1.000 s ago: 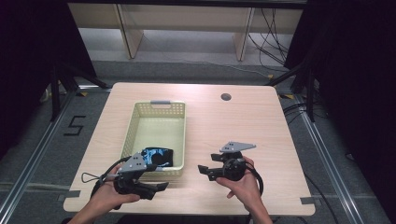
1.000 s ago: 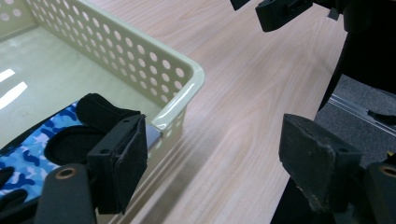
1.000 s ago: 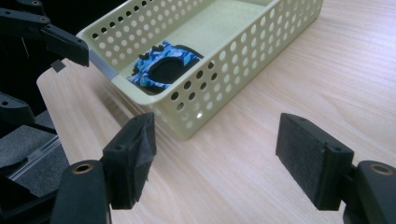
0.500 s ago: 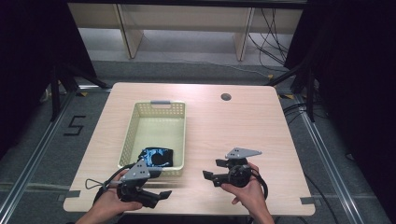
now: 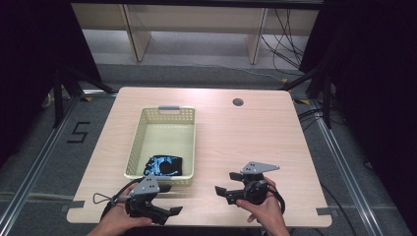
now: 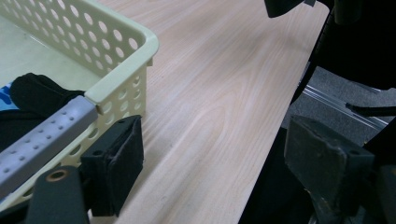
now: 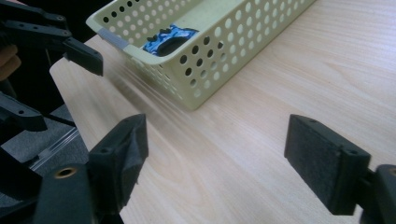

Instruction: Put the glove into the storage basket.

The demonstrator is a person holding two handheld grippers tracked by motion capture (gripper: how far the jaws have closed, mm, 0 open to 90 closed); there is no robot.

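A pale yellow perforated basket [image 5: 162, 129] stands on the left half of the wooden table [image 5: 246, 137]. A black and blue cloth item [image 5: 164, 165] lies at its near end, also seen as the cloth [image 7: 166, 39] through the rim. My left gripper [image 5: 169, 200] is just in front of the basket's near wall [image 6: 126, 51], pointing right. Its own view has the jaws [image 6: 219, 158] wide apart over bare wood. My right gripper [image 5: 223, 184] points left toward the basket [image 7: 210, 42]. Both pairs of jaws have just been opening, with nothing between them [image 7: 219, 149].
A grey handle strip [image 6: 42, 140] sits on the basket's near rim. A round cable hole [image 5: 238, 102] is at the table's far side. The near table edge [image 5: 206, 225] runs just below both hands. Dark curtains and metal floor rails flank the table.
Both hands have drawn back a little toward the near table edge. The left gripper has come off the basket's near end. Both pairs of jaws stand wider.
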